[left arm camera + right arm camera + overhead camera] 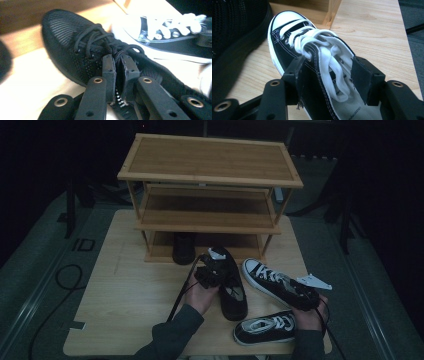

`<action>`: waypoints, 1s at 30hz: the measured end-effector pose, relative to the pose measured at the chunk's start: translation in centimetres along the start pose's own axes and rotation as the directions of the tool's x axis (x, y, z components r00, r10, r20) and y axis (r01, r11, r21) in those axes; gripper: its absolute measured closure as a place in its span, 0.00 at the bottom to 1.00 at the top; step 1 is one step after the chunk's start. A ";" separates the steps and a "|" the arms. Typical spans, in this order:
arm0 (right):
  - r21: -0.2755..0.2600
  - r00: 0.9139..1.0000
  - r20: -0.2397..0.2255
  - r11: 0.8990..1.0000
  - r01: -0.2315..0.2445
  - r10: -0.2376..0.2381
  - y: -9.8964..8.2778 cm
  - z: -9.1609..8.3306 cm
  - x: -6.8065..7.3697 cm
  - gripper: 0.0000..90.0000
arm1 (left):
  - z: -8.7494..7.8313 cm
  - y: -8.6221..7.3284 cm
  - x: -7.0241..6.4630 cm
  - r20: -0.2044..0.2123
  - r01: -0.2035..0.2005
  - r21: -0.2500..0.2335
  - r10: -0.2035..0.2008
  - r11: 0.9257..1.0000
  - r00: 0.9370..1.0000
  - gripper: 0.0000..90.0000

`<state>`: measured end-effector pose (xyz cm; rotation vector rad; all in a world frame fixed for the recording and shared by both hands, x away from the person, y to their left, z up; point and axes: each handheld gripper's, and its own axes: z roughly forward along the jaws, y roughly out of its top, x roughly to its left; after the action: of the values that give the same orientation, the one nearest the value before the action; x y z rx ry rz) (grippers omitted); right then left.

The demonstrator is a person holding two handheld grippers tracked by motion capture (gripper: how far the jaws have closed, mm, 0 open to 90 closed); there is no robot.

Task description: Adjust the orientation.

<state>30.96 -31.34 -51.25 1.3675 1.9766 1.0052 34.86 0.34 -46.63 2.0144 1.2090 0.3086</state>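
Note:
A black mesh shoe lies in the middle of the wooden table, toe toward the rack. My left gripper is shut on a thin part of its upper beside the black laces. To its right stands a black canvas sneaker with white laces and a white toe cap. My right gripper straddles that sneaker's collar, with a pad against each side.
A three-tier wooden shoe rack stands at the back of the table, with a dark shoe on its bottom shelf. A second black canvas sneaker lies on its side near the front edge. Cables trail on the floor at left.

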 end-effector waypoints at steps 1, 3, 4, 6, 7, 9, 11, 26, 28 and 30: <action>0.000 1.000 0.001 1.000 0.001 -0.001 0.0 0.0 0.0 0.50 | -0.2 0.1 0.4 -0.014 0.007 -0.007 -0.007 1.000 1.000 0.93; 0.000 1.000 0.001 1.000 0.001 -0.001 0.0 0.0 0.0 0.50 | -0.3 0.3 1.2 -0.035 0.022 -0.017 -0.023 1.000 0.999 0.94; 0.000 1.000 0.000 1.000 0.000 0.000 0.0 0.0 0.0 0.50 | -0.4 0.4 1.7 -0.045 0.025 -0.020 -0.026 0.999 0.999 0.94; 0.001 1.000 0.000 1.000 -0.001 0.001 0.0 0.0 0.0 0.50 | -0.5 0.5 2.4 -0.065 0.037 -0.031 -0.039 0.999 0.997 0.94; 0.001 1.000 0.000 1.000 -0.001 0.001 0.0 0.0 0.0 0.50 | -0.6 0.5 2.7 -0.076 0.043 -0.034 -0.045 0.998 0.996 0.94; 0.001 1.000 0.001 1.000 -0.001 0.001 0.0 0.0 0.0 0.50 | -0.7 0.6 3.5 -0.089 0.054 -0.043 -0.058 0.998 0.994 0.94; 0.001 1.000 0.001 1.000 -0.001 0.001 0.0 0.0 0.0 0.50 | -0.7 0.6 4.2 -0.103 0.056 -0.053 -0.062 0.997 0.993 0.94; 0.001 1.000 0.001 1.000 0.001 -0.001 0.0 0.0 0.0 0.50 | 0.2 1.6 6.3 -0.174 0.072 -0.110 -0.090 0.991 0.981 0.94; 0.000 1.000 0.001 1.000 0.000 0.000 0.0 0.0 0.0 0.50 | 0.4 1.8 6.5 -0.187 0.092 -0.125 -0.115 0.988 0.976 0.94; 0.001 1.000 0.001 1.000 0.001 -0.001 0.0 0.0 0.0 0.50 | 0.6 1.9 6.6 -0.197 0.111 -0.142 -0.138 0.984 0.970 0.94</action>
<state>30.96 -31.34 -51.25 1.3672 1.9768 1.0037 39.89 5.11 -46.78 1.8190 1.4003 0.5311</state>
